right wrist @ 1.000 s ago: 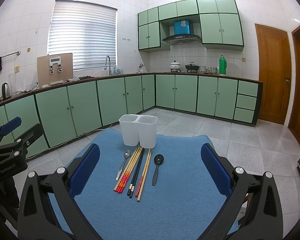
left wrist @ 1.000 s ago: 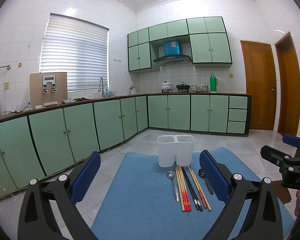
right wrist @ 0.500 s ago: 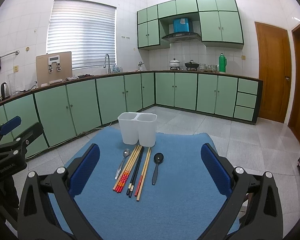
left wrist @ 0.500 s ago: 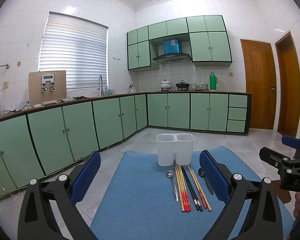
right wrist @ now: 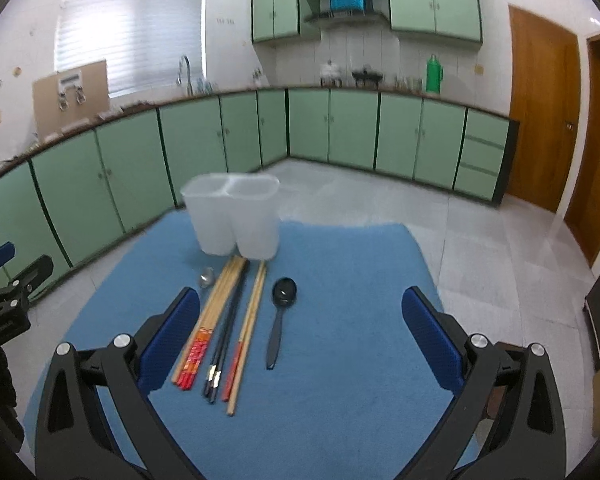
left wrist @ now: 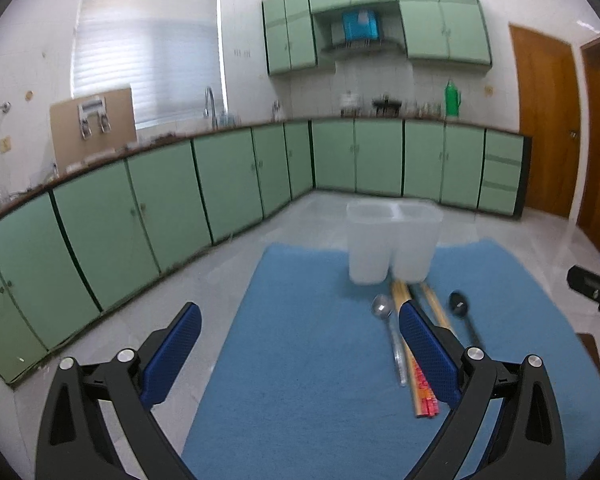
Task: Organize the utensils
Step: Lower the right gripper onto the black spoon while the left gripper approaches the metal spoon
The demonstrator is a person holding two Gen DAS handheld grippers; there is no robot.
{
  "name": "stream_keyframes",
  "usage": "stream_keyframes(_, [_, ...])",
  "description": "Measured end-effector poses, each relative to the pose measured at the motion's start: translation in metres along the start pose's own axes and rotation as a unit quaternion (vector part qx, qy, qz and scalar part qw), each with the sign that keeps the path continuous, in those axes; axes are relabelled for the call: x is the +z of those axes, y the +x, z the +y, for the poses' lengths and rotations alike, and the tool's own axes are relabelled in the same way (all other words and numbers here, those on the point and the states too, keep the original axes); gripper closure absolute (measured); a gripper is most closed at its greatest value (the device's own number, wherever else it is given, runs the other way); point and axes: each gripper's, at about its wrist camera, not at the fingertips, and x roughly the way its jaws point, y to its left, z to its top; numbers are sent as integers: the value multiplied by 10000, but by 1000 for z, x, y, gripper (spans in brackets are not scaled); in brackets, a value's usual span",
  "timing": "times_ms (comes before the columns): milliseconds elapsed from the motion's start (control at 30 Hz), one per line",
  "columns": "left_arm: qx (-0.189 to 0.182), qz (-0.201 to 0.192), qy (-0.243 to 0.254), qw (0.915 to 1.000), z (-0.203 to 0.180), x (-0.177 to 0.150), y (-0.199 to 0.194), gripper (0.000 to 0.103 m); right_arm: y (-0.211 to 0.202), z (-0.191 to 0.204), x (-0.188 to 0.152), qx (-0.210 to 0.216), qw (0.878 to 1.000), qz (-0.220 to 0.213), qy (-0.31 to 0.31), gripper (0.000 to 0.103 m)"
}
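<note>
A white two-compartment holder (left wrist: 392, 246) (right wrist: 234, 218) stands upright at the far side of a blue mat (left wrist: 300, 360) (right wrist: 340, 320). In front of it lie a metal spoon (left wrist: 384, 312) (right wrist: 206, 277), several pairs of chopsticks (right wrist: 224, 328) (left wrist: 418, 380) and a black spoon (right wrist: 280, 316) (left wrist: 462, 312). My left gripper (left wrist: 300, 344) is open above the mat, left of the utensils, its right finger covering part of the chopsticks. My right gripper (right wrist: 300, 328) is open, with the chopsticks and black spoon seen between its fingers below.
Green kitchen cabinets (left wrist: 140, 208) run along the left and back walls, with tiled floor (right wrist: 480, 248) around the mat. Wooden doors (right wrist: 540, 100) stand at the right. The other gripper shows at each view's edge (left wrist: 596, 292) (right wrist: 8, 304).
Both grippers have moved forward and lower toward the utensils, which now look larger. The views are motion-blurred. Nothing has been taken hold of.
</note>
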Motion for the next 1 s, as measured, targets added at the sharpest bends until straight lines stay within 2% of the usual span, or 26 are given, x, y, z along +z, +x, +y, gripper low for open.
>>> stream_keyframes(267, [-29,771,70,9970,-10,-7,87,6,106,10,9,-45,9974,715,70,7])
stream_keyframes(467, [-36,1148,56,9934,-15,-12,130,10,179,11,-2,-151,9906,1340,223,20])
stream_keyframes(667, [24,1337,155,9909,-14,-16,156,12,219,15,-13,-110,9845,1720,308,29])
stream_keyframes(733, [-16,1384,155,9903,-16,-17,162,12,228,16,-14,-146,9832,1798,286,36])
stream_keyframes(867, [-169,1418,197,9896,-29,-14,172,12,236,19,-14,-222,9823,1851,197,43])
stream_keyframes(1000, [-395,1413,285,9888,-48,-9,181,12,234,25,-14,-114,9837,1794,18,69])
